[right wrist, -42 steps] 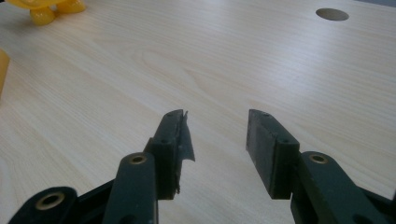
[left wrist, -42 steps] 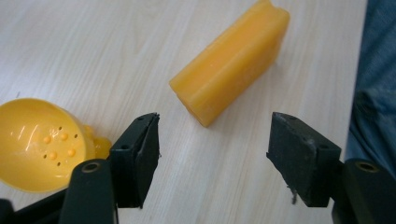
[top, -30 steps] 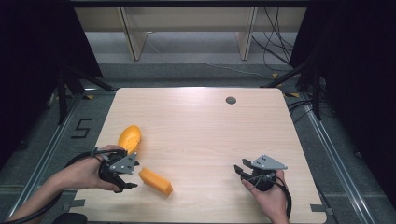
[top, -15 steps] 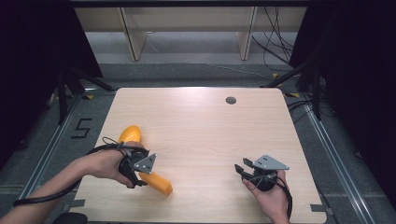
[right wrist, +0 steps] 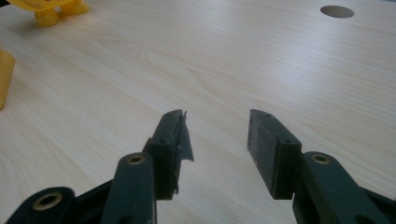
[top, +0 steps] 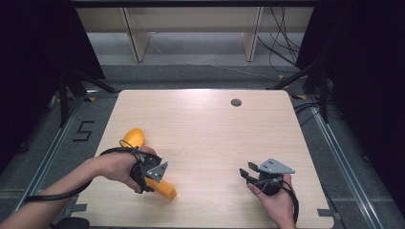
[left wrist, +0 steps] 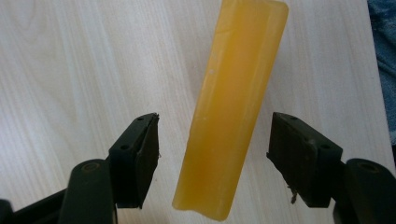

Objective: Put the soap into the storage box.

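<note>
An orange-yellow bar (left wrist: 233, 107) lies flat on the wooden table (top: 210, 138), and it runs lengthwise between the jaws of my left gripper (left wrist: 212, 135). Those jaws have just been closing a little, but a gap remains on each side and the pads do not touch the bar. In the high view the left gripper (top: 154, 179) sits over the bar (top: 165, 190) near the front left. My right gripper (top: 245, 172) rests at the front right, and its jaws (right wrist: 215, 121) stand open with nothing between them.
A rounded yellow object (top: 133, 137) sits behind the left hand, also visible as the yellow object (right wrist: 46, 9) far off. A round hole (top: 236, 102) lies near the table's back edge. The floor drops away on all sides.
The left hand has moved right from beside the rounded yellow object and now covers the near end of the bar. The right hand has stayed still.
</note>
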`<state>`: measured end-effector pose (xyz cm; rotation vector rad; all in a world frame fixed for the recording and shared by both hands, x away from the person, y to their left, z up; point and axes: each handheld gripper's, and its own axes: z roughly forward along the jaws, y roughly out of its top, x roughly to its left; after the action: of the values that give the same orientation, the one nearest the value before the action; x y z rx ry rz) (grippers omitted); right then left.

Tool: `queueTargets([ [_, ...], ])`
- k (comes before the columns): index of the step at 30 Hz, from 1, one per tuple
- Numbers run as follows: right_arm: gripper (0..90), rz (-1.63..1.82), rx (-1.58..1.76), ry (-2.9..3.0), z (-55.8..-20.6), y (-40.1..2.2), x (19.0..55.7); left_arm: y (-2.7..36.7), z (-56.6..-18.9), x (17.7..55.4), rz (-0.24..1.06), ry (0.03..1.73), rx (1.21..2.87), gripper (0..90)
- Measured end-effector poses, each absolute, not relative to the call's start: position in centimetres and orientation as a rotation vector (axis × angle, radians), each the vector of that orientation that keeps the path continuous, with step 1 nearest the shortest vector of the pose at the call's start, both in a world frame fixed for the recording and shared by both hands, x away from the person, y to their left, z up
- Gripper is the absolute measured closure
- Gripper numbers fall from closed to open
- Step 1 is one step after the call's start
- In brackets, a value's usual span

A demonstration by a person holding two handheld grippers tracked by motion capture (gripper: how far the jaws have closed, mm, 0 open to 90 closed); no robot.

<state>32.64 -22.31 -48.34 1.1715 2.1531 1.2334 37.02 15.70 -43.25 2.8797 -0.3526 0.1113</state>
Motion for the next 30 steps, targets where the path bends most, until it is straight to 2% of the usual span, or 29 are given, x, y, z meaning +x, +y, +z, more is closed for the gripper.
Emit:
queueTargets([
  [13, 55.6, 1.239, 1.177, 2.160, -48.5, -22.2, 32.7, 14.7, -44.3, 37.5, 0.082, -0.397, 2.911, 36.0],
  [30, 54.6, 1.222, 1.176, 2.167, -48.8, -22.3, 32.9, 14.2, -45.6, 37.7, 0.060, -0.451, 2.996, 46.1],
])
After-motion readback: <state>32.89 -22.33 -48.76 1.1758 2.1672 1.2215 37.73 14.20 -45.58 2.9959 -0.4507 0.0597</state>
